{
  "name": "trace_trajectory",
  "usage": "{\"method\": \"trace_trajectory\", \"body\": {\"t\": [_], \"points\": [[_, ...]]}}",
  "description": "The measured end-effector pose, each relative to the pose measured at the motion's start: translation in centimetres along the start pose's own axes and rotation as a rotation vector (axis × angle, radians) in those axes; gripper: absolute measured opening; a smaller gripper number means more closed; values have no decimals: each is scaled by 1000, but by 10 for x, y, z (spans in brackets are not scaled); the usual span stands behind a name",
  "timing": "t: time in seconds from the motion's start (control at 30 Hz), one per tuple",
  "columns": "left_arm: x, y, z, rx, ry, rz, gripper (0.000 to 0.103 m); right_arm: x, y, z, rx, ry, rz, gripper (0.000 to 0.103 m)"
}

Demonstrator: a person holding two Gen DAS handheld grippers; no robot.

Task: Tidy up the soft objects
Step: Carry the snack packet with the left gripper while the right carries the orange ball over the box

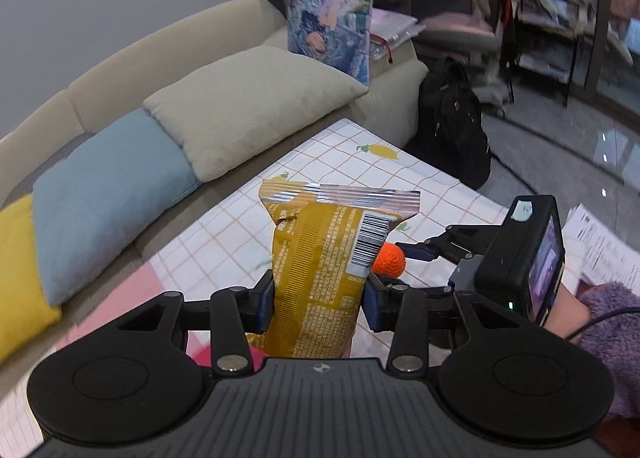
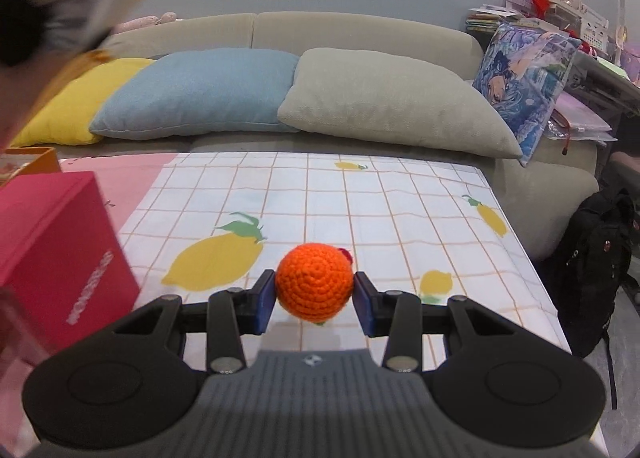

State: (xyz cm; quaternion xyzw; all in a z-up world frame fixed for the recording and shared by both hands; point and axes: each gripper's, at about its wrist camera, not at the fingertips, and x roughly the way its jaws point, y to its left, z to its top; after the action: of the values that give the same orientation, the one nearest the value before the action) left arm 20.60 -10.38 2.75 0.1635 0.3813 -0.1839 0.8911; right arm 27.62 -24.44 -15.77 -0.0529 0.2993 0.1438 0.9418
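Note:
A yellow snack bag (image 1: pixel 316 250) with a barcode and a crimped silver top stands upright between the blue pads of my left gripper (image 1: pixel 318 298), which is shut on its middle and holds it above the lemon-print tablecloth (image 1: pixel 336 161). An orange crocheted ball (image 2: pixel 315 286) is pinched between the pads of my right gripper (image 2: pixel 315 300), lifted a little off the cloth. In the left wrist view the same ball (image 1: pixel 388 260) shows just right of the bag, with a purple sleeve (image 1: pixel 612 322) behind the right gripper's camera.
A red box (image 2: pixel 60 250) and an orange box (image 2: pixel 32 161) stand at the table's left. Behind the table is a beige sofa (image 2: pixel 360 29) with yellow, blue, beige and printed cushions. A black backpack (image 2: pixel 592 266) sits on the floor to the right. Papers (image 1: pixel 600 242) lie at the right.

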Motion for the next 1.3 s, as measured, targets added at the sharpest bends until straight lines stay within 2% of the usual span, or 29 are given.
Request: {"method": "trace_trajectory", "body": {"t": [0.3, 0.67, 1.0, 1.1, 1.2, 1.3], "points": [[-41, -4, -59, -125, 4, -21, 48, -69, 25, -15, -35, 32, 35, 41], [-50, -7, -128, -285, 82, -94, 48, -129, 64, -15, 23, 216, 125, 41], [-85, 11, -170, -426, 3, -79, 48, -160, 107, -37, -53, 336, 183, 41], [-96, 20, -181, -471, -29, -76, 48, -166, 121, -34, -87, 342, 201, 41], [-104, 30, -187, -526, -64, -110, 48, -173, 139, -28, -125, 332, 223, 41], [-114, 36, -189, -540, -110, -96, 48, -180, 153, -20, -154, 305, 237, 41]]}}
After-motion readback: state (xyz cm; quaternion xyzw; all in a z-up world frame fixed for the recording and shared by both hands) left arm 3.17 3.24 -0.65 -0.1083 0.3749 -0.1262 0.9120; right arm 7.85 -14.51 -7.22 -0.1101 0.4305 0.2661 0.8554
